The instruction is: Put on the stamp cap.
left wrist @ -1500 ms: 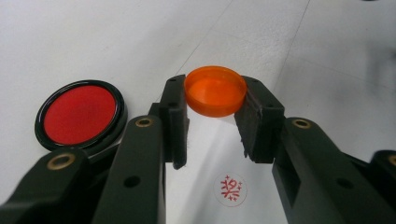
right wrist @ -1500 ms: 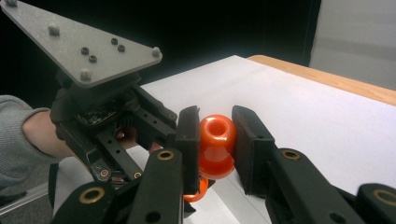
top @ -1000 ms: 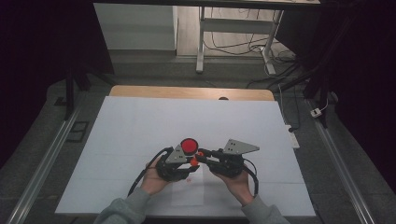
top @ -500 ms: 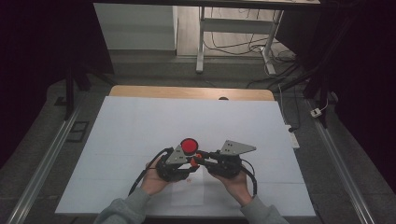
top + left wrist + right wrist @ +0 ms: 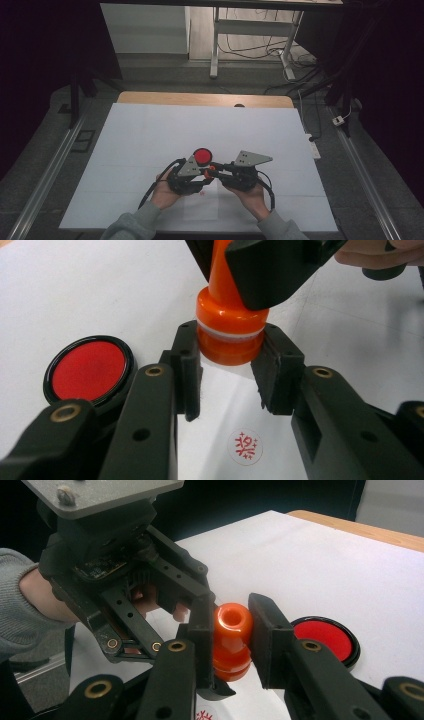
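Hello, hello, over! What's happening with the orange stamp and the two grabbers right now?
Left gripper shut on orange stamp base. Right gripper shut on its handle. Red ink pad beside. Nothing in the way.

You have a white sheet (image 5: 150, 135) covering most of the wooden table (image 5: 150, 98), whose bare edge shows along the far side. Beyond it stands a white-legged desk frame (image 5: 215, 45) with a tangle of cables (image 5: 250, 47) on the floor beneath. A white power adapter (image 5: 340, 120) lies on the grey floor to the right, and metal rails (image 5: 45, 175) run along both sides.
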Motion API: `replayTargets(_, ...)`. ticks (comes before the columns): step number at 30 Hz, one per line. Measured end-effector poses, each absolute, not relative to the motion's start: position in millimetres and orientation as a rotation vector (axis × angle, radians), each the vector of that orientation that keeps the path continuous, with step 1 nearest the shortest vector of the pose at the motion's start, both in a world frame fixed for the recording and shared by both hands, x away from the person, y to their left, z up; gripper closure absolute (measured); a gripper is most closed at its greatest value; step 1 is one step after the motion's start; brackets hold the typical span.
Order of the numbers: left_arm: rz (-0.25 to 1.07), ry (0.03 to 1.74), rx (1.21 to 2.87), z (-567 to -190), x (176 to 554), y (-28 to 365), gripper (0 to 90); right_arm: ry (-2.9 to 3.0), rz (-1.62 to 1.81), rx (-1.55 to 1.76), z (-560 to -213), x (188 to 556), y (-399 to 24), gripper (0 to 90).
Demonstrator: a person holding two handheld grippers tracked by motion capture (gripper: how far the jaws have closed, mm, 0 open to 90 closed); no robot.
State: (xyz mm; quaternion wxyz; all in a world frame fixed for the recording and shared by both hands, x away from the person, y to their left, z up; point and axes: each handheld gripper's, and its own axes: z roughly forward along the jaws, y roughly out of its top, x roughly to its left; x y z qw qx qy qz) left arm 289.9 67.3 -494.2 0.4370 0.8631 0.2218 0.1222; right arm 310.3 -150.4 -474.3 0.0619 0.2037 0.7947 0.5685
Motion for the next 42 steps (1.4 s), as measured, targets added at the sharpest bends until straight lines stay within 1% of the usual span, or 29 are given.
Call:
replayTargets(26,0.307,0.556,2.138,-492.8,289.6,68.0,64.9,2.418,1.697,0.607,-475.6,310.3,-148.9,71.9)
replayTargets(37,0.384,0.533,2.146,-491.6,285.0,65.4,65.2,2.417,1.708,0.612,-475.4,310.6,-149.2,72.0)
replayTargets(42,0.394,0.530,2.150,-490.6,284.3,65.4,65.3,2.420,1.715,0.610,-475.0,310.9,-149.7,72.1)
